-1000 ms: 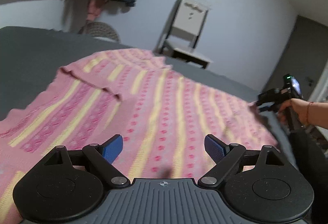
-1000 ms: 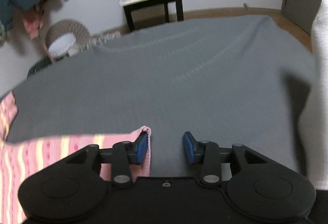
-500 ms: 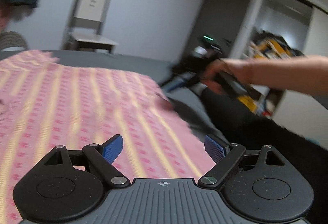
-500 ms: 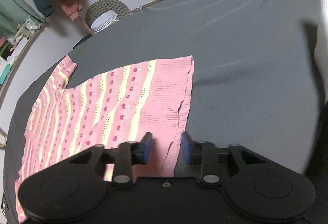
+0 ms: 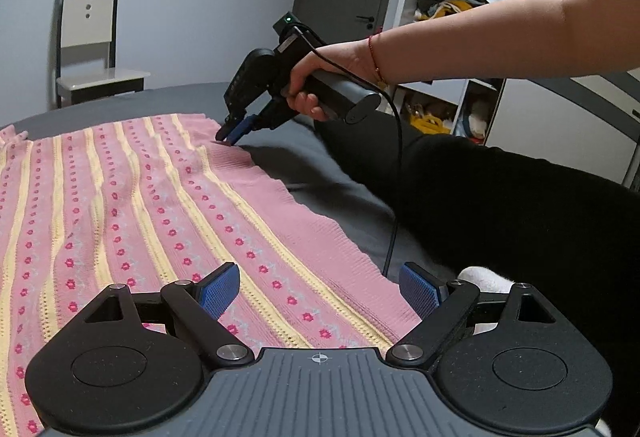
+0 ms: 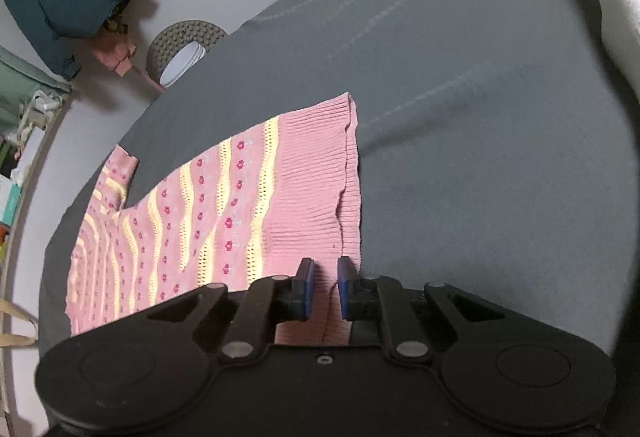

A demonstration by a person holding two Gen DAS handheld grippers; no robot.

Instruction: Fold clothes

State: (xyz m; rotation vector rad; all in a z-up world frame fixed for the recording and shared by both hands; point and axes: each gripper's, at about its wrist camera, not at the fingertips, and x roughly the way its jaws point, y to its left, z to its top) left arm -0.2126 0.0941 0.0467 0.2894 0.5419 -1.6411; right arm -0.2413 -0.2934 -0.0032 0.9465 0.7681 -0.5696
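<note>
Pink knit sweater (image 5: 132,205) w/ yellow stripes & small red flowers lies spread flat on the grey bed cover (image 6: 480,97), ribbed hem (image 6: 316,197) toward the person's side, one sleeve (image 6: 116,173) sticking out at the far left. No fold visible in it as it lies now.

Handling, as a guess: light, soft, loose knit. It'll stretch & drape, sag if lifted by one pt, and the openwork stripes could snag on a pad edge. Best hold looks like the ribbed hem corners, where it's thicker, two pts at once so the edge stays straight.

Right gripper (image 6: 323,287): fingers narrow, down on the hem; a ridge of rib runs up betw the pads, but can't tell if they truly pinch it. In the left view the same tool (image 5: 236,129) touches the far hem corner. Left gripper (image 5: 320,289): fingers wide, holding nothing, hovering over the near hem.

Vs 1 s ago: the left cam has swung right, from the sweater body & chair (image 5: 88,49) to the hem edge and the person's right arm (image 5: 480,37). Right gripper's gap has narrowed; it was at the bare hem corner, now it sits over the rib.
</note>
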